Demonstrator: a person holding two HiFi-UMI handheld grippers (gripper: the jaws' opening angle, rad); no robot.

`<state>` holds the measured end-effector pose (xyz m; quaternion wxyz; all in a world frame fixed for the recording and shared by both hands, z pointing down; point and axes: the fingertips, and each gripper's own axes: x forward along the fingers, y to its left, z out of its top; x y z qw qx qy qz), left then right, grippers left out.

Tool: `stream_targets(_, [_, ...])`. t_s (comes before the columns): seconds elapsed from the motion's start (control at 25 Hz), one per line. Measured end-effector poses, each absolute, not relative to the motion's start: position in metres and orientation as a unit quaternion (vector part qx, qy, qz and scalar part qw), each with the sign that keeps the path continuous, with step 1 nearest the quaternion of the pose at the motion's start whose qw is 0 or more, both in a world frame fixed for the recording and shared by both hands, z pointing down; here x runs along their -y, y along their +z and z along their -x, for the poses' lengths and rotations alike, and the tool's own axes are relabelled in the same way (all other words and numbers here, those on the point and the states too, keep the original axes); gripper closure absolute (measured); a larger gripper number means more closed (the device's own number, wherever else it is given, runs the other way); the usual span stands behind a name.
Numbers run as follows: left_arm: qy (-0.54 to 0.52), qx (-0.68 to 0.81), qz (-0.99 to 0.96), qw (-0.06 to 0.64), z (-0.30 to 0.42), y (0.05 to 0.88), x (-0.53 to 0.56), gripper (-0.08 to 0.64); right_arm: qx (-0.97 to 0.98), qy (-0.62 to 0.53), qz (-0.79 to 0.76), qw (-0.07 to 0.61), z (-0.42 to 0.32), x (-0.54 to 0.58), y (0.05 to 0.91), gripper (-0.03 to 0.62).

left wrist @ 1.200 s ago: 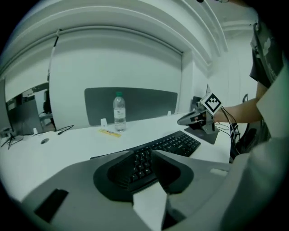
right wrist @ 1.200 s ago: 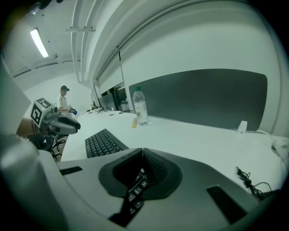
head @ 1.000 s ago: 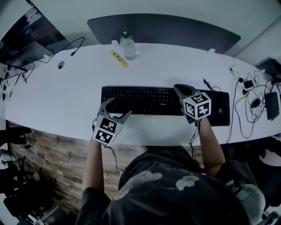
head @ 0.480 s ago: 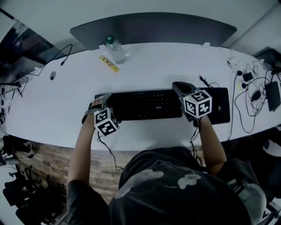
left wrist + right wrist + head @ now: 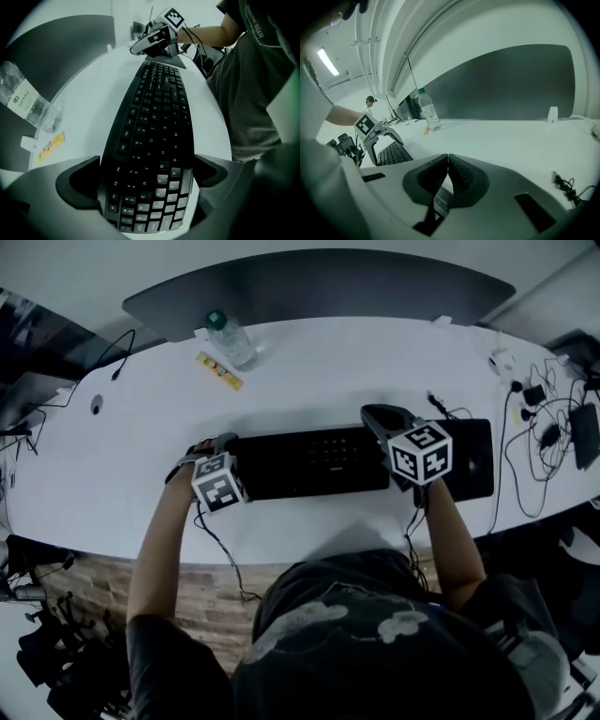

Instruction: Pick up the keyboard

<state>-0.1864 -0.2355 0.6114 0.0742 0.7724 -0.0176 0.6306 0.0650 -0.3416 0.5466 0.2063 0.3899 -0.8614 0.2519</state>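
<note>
White desk (image 5: 309,371), long flat black keyboard (image 5: 309,463), pale lettered keys (image 5: 159,154)

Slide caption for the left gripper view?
Left gripper, jaws just opened wide, straddles one end of the keyboard on the white desk.
</note>
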Motion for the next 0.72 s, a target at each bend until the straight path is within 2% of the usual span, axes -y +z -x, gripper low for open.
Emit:
stream_targets(0.12, [0.642, -0.013, -0.762, 0.088, 0.185, 0.613, 0.235, -0.029, 0.863, 0.255, -0.386, 0.205, -0.061, 0.347, 0.547, 0.589])
stream_targets(0.36, [0.759, -0.019, -0.638, 0.125, 0.19, 0.623, 0.234, -0.029, 0.87, 0.249, -0.36, 0.225, -0.044, 0.349, 0.553, 0.589])
stream_targets(0.72, [0.719, -0.003, -0.689, 0.092, 0.186, 0.62, 0.237, -0.028, 0.891, 0.225, -0.278, 0.279, -0.017, 0.341, 0.554, 0.581])
